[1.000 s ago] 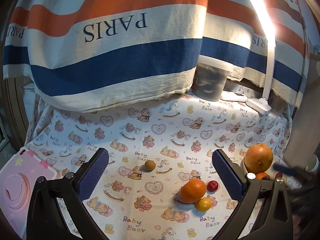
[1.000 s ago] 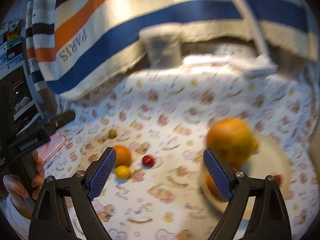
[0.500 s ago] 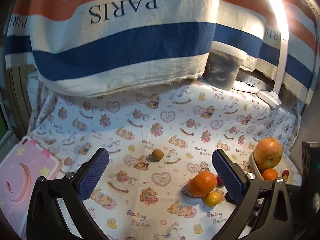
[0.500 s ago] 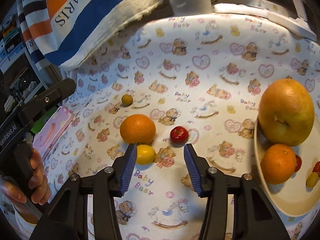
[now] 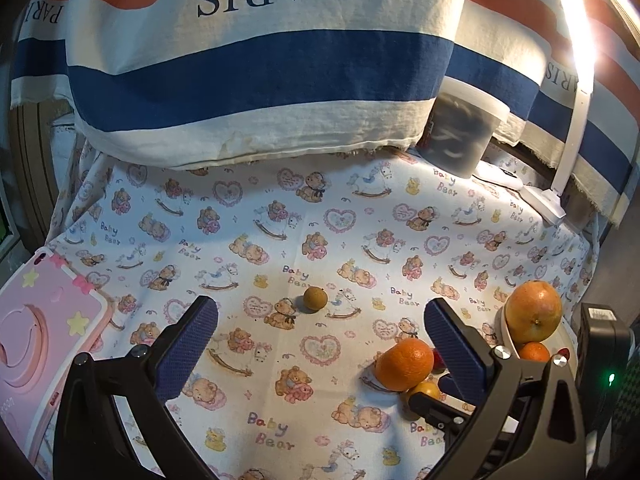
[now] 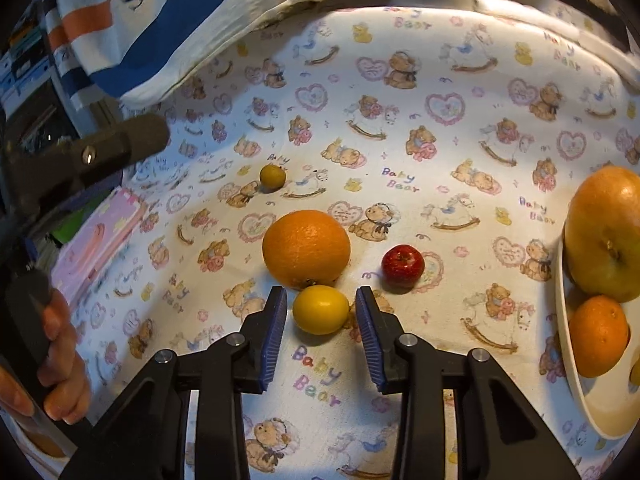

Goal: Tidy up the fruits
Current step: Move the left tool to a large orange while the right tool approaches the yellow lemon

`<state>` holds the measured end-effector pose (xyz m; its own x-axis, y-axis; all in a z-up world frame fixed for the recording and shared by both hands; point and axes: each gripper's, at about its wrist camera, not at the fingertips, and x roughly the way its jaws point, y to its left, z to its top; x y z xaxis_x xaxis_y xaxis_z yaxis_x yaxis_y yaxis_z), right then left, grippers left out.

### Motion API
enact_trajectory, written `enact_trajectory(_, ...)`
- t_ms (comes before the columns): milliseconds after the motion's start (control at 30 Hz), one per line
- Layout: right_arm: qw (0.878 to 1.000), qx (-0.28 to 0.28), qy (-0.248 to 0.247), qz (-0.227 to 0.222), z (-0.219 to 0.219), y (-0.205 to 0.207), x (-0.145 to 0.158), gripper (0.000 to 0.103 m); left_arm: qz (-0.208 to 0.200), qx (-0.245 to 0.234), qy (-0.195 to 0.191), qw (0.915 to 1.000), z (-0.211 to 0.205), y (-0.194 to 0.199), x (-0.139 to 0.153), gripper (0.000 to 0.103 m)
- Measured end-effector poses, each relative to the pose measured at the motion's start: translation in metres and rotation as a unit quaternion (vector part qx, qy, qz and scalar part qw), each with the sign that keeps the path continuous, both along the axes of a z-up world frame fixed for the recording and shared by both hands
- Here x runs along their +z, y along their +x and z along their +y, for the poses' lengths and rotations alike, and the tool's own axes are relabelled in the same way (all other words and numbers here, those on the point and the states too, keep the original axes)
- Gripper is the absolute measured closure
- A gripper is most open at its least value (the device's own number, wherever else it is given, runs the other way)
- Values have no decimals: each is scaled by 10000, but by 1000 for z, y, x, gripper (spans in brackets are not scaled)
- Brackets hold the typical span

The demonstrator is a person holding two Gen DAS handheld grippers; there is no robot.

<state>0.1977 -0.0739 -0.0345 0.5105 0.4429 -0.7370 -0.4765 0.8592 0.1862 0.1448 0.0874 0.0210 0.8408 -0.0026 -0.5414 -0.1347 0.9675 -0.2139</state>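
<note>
On the bear-print cloth lie a big orange (image 6: 306, 248), a small yellow fruit (image 6: 321, 309), a small red apple (image 6: 402, 266) and a small brownish-green fruit (image 6: 272, 176). My right gripper (image 6: 321, 304) is low over the cloth, jaws narrowed on either side of the yellow fruit with small gaps. A cream plate (image 6: 580, 396) at the right holds a large grapefruit (image 6: 608, 232) and a mandarin (image 6: 598, 336). My left gripper (image 5: 320, 328) is open and empty above the cloth; the orange (image 5: 404, 364) lies by its right finger.
A pink tablet case (image 5: 36, 340) lies at the left edge. A striped PARIS towel (image 5: 260, 60) hangs at the back, with a dark lidded tub (image 5: 460, 136) and a white desk lamp (image 5: 568, 120) at the back right.
My right gripper has dropped and moved in from the plate side to the yellow fruit, its jaws narrowing around it. The left gripper's view has tilted and shifted slightly.
</note>
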Motion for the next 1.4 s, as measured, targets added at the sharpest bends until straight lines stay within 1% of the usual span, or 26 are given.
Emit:
enact_trajectory(67, 10000, 27, -31, -30, 3, -1, -2, 65, 1, 3, 13, 10000, 0, 0, 0, 0)
enact_trajectory(200, 9999, -49, -109, -36, 2, 1, -6, 66, 62, -44, -81, 9999, 1, 2, -3, 0)
enact_trajectory(233, 9999, -38, -137, -69, 2, 1, -6, 70, 86, -59, -123, 9999, 2, 3, -4, 0)
enact_trajectory(300, 9999, -11, -117, -56, 1, 1, -7, 71, 135, -82, -164, 9997, 2, 4, -7, 0)
enact_trajectory(400, 9999, 9, -154, -67, -2, -1, -5, 72, 158, -108, -92, 9998, -1, 6, -9, 0)
enact_trajectory(500, 9998, -46, -95, -184, -14, -8, 5, 71, 157, -205, -30, 9997, -6, 7, -11, 0)
enact_trajectory(667, 9984, -397, 92, -392, -56, -15, 20, 72, 289, -468, -168, 9983, -15, 15, -20, 0)
enact_trajectory(833, 9942, -865, 165, -625, -98, -16, 25, 72, 706, -816, -581, 9925, -26, 33, -41, 3)
enact_trajectory(900, 9920, -1031, 192, -701, -110, -15, 25, 72, 814, -876, -693, 9904, -29, 38, -46, 7)
enact_trajectory(1033, 9895, -1214, 398, -677, -126, -9, 28, 72, 1012, -1138, -813, 9850, -39, 45, -56, 10)
enact_trajectory(1100, 9889, -1233, 448, -701, -129, -10, 31, 72, 1078, -1259, -840, 9826, -45, 47, -60, 13)
enact_trajectory(1167, 9885, -1231, 481, -738, -130, -13, 33, 72, 1110, -1364, -817, 9810, -49, 49, -62, 14)
enact_trajectory(1200, 9882, -1232, 499, -756, -131, -14, 35, 72, 1103, -1416, -754, 9809, -52, 50, -62, 14)
enact_trajectory(1267, 9881, -1214, 543, -772, -131, -16, 37, 72, 1021, -1405, -548, 9833, -57, 50, -61, 14)
enact_trajectory(1333, 9880, -1193, 616, -769, -131, -20, 39, 72, 1073, -1394, -421, 9835, -61, 51, -63, 14)
enact_trajectory(1367, 9879, -1185, 632, -777, -130, -21, 40, 72, 1131, -1441, -420, 9822, -63, 52, -65, 17)
enact_trajectory(1400, 9879, -1164, 647, -795, -130, -23, 41, 72, 1161, -1465, -411, 9815, -65, 53, -66, 22)
